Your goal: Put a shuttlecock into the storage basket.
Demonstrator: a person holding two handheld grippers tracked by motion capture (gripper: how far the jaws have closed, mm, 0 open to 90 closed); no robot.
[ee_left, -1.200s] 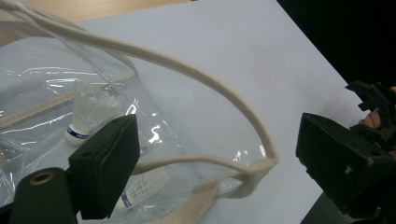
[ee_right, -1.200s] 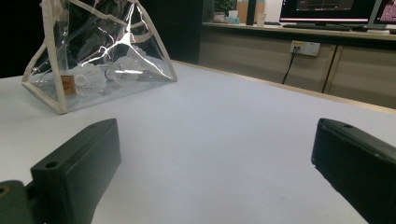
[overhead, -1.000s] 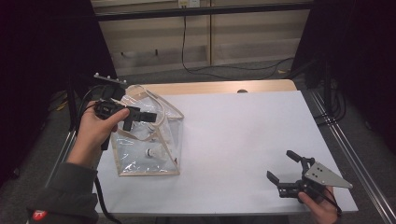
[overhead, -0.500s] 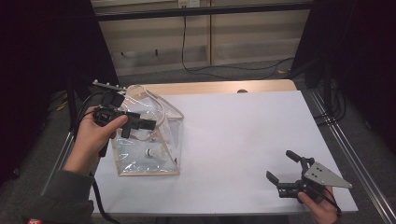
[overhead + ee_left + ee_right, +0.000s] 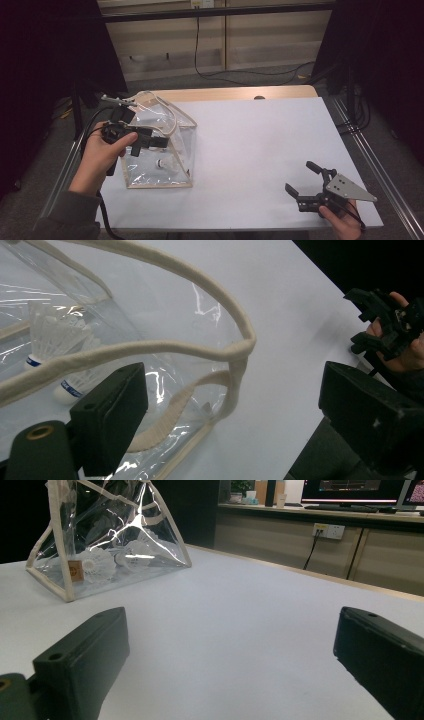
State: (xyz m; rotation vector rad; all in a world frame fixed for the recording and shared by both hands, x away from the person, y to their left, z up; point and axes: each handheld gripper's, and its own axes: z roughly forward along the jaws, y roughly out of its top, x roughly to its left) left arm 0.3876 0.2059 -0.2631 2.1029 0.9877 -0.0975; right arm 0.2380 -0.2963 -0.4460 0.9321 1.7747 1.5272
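**Clear plastic bag under the left hand-held gripper, right one parked**

Clear plastic, edged in cream webbing, forms the tote bag [image 5: 160, 150] that stands on the white worktop [image 5: 250, 150] at its left side, near the far-left corner. Two shuttlecocks [image 5: 55, 347] lie inside it, white-feathered with blue-banded corks, seen through the wall in the left gripper view.

The left hand [image 5: 102, 155] comes in from the lower left, forearm angled up and toward the bag, fingers wrapped round the body of the left hand-held gripper [image 5: 155, 143]. It points across the bag's open top, roughly level. Its jaws stand wide, and the cream handle loops [image 5: 220, 347] pass between them without either pad pressing on the webbing; nothing is gripped.

The right hand [image 5: 340, 220] sits low at the near-right corner of the worktop, well apart from the bag. The right hand-held gripper [image 5: 305, 180] lies close to the surface and aims toward the bag, its grey three-cornered plate on top. Its jaws are spread wide with bare worktop between them.
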